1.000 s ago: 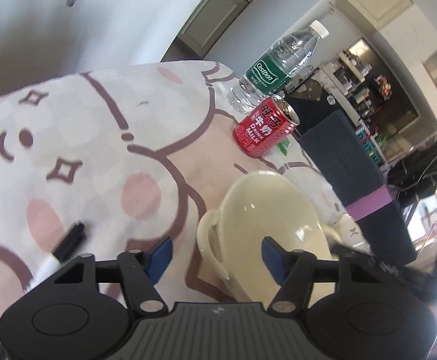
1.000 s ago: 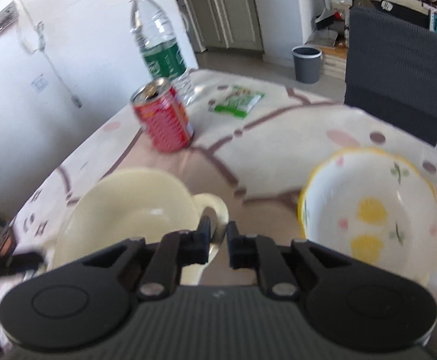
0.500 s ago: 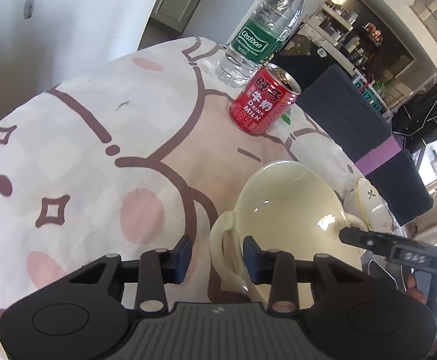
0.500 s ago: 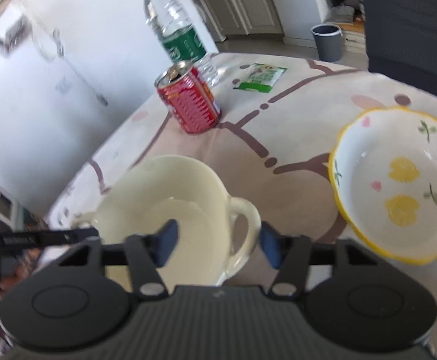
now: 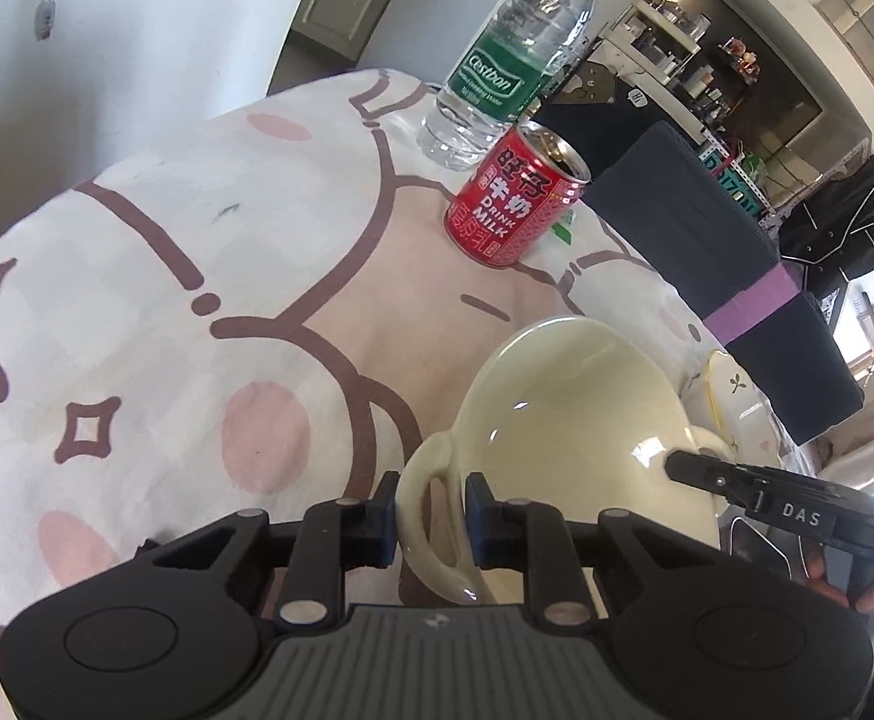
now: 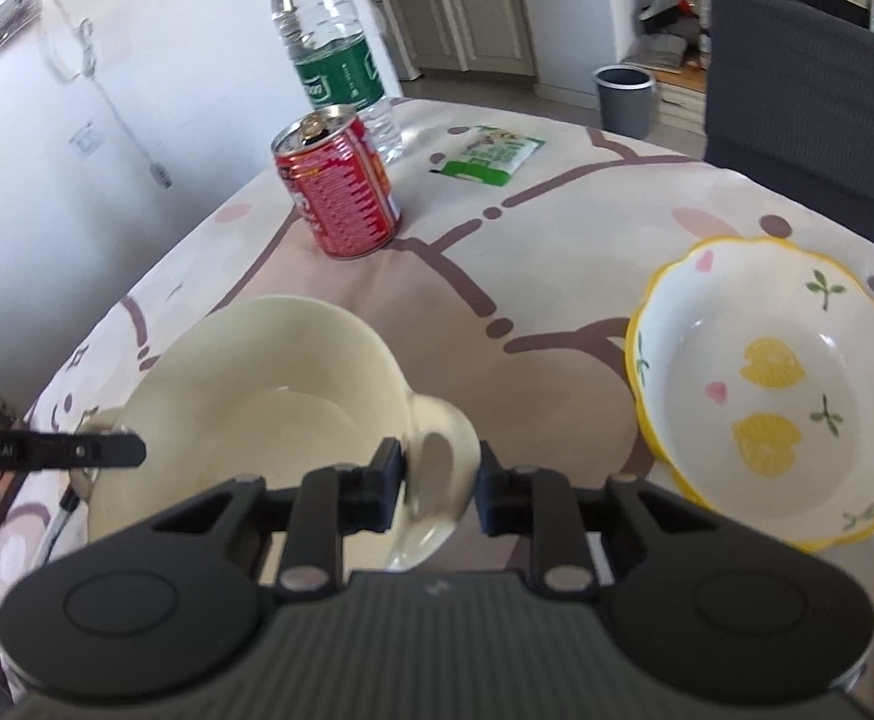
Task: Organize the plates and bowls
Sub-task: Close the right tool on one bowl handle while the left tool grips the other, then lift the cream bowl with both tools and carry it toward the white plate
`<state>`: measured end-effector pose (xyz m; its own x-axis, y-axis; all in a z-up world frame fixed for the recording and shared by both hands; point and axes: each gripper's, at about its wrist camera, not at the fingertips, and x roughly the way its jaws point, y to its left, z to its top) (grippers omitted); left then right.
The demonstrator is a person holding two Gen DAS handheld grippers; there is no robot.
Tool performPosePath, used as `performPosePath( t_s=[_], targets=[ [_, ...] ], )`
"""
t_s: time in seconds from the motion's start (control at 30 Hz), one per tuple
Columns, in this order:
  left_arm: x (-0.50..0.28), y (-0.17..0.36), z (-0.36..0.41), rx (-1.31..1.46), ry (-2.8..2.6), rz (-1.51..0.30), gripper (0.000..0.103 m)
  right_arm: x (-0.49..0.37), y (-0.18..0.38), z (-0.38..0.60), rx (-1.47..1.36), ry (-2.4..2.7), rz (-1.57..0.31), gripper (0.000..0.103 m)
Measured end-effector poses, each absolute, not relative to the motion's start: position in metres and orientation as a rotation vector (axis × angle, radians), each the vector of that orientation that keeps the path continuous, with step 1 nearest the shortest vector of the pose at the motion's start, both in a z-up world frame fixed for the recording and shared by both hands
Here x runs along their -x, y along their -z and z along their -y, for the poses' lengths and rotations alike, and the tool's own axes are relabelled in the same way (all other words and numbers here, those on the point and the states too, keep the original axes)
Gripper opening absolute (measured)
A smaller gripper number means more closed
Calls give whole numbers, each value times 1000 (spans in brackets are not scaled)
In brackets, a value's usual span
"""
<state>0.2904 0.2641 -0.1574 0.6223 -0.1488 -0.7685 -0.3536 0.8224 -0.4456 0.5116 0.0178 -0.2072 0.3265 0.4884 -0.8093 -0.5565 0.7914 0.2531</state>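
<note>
Two handles stick out from the glossy cream two-handled ceramic bowl [image 5: 574, 420], which sits on the pink-and-white cartoon tablecloth [image 5: 167, 276]. On one side, the left gripper [image 5: 428, 513] is closed around one loop handle, its blue pads pressing both flanks. On the other, the right gripper [image 6: 439, 483] brackets the opposite handle, but whether its pads clamp or merely flank it, I cannot tell. Further right stands the white flower-patterned bowl with a yellow rim [image 6: 772, 384], well apart. Judged from here, both grips should be firm before lifting, and the bowl raised level so neither handle slips.
</note>
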Motion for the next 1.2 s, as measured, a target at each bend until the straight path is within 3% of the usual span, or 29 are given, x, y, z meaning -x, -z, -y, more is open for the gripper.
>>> performPosePath(
  t_s=[0.67, 1.2],
  targets=[
    [-204, 33, -201, 500, -40, -818, 23, -389, 96, 49, -15, -614, -888, 29],
    [-165, 5, -102, 394, 137, -833, 23, -271, 57, 152, -115, -395, -829, 29]
  ],
)
